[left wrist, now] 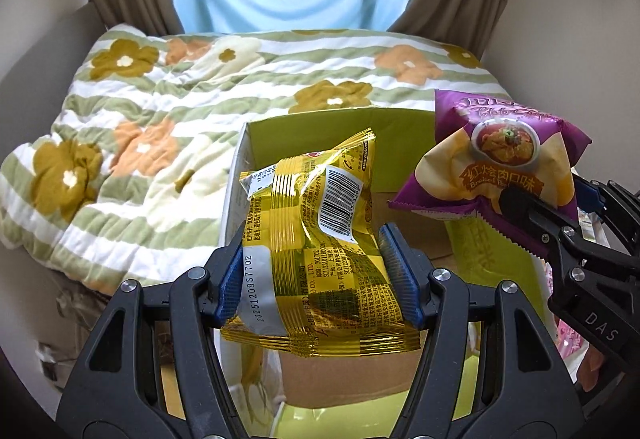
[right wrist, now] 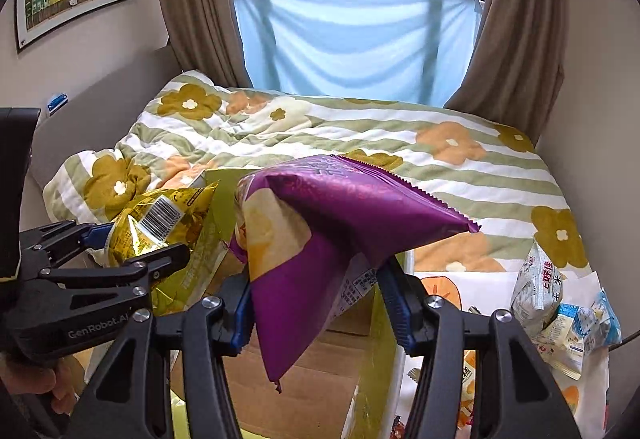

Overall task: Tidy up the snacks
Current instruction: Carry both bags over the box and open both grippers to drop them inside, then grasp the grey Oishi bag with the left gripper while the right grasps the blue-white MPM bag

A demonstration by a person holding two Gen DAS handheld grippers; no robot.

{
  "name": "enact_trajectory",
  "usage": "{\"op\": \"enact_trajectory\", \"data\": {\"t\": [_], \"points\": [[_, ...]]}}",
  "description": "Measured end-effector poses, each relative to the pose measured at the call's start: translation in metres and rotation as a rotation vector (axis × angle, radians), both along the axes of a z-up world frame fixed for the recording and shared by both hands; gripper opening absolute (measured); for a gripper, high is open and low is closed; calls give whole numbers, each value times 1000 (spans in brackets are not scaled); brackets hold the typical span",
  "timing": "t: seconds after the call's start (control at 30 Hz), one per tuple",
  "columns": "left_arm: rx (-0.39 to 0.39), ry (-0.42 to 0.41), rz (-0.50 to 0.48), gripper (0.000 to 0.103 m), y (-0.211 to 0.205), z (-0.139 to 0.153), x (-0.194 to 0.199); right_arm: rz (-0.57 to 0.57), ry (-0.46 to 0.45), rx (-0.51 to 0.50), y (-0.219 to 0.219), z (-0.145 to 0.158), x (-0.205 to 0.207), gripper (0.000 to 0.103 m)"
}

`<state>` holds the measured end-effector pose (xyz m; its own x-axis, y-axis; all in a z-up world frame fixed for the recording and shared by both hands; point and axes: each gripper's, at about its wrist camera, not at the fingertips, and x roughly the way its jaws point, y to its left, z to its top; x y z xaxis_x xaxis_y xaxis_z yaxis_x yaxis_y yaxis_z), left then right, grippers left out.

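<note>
Foil bags, light & crushable: left gripper (left wrist: 318, 271) pinches gold pack (left wrist: 320, 223) mid-body; right gripper (right wrist: 316, 303) pinches purple chip bag (right wrist: 332, 239), best held near seams.

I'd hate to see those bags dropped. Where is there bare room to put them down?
The brown cardboard floor of the green box, below both bags, is bare. So is the flowered quilt, from the box back to the curtains. It is crowded at the right of the box, where small packets pile up.

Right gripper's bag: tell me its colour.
Purple bag with yellow patches, clearest in the left wrist view.
</note>
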<state>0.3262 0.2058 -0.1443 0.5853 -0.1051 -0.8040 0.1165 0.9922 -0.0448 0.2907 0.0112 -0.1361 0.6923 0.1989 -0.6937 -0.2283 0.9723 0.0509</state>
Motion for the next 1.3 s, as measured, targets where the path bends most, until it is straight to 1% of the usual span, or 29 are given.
{"op": "enact_trajectory", "data": {"t": [0.07,0.1,0.13,0.17,0.27,0.37,0.53,0.6,0.67,0.77,0.97,1.03,1.07,1.1,1.13,1.17,1.3], "points": [[11,16,11,63,0,-6,9,-3,12,-1,0,-5,8,51],[21,24,17,78,0,-8,13,-5,16,0,0,-6,12,51],[36,33,30,89,0,-10,15,-6,22,1,-1,-9,15,51],[44,33,44,103,1,-11,16,-8,25,0,0,-9,18,51],[4,32,52,102,10,-9,13,-4,44,-6,-1,-13,24,51],[3,52,90,102,19,-10,4,13,50,-28,2,-14,27,51],[-31,77,140,102,28,-14,-8,65,78,-46,10,-23,35,51],[-13,88,165,102,29,-15,-8,88,90,-23,13,-26,39,52],[-9,94,167,102,29,-16,-8,101,87,-2,14,-28,40,52],[4,91,167,102,28,-16,-8,115,93,-5,17,-32,43,53],[19,89,183,102,27,-13,-15,144,125,52,17,-39,49,54],[33,81,184,102,26,-11,-20,145,160,62,18,-42,50,59],[40,77,186,102,26,-10,-24,142,182,63,17,-45,49,69],[43,75,189,102,27,-9,-28,138,191,65,17,-46,46,90],[41,74,193,102,29,-8,-32,135,197,67,16,-47,42,99],[34,76,197,102,30,-8,-36,133,199,69,15,-48,38,103],[6,80,201,102,34,-7,-49,125,223,102,10,-53,24,103]]}}
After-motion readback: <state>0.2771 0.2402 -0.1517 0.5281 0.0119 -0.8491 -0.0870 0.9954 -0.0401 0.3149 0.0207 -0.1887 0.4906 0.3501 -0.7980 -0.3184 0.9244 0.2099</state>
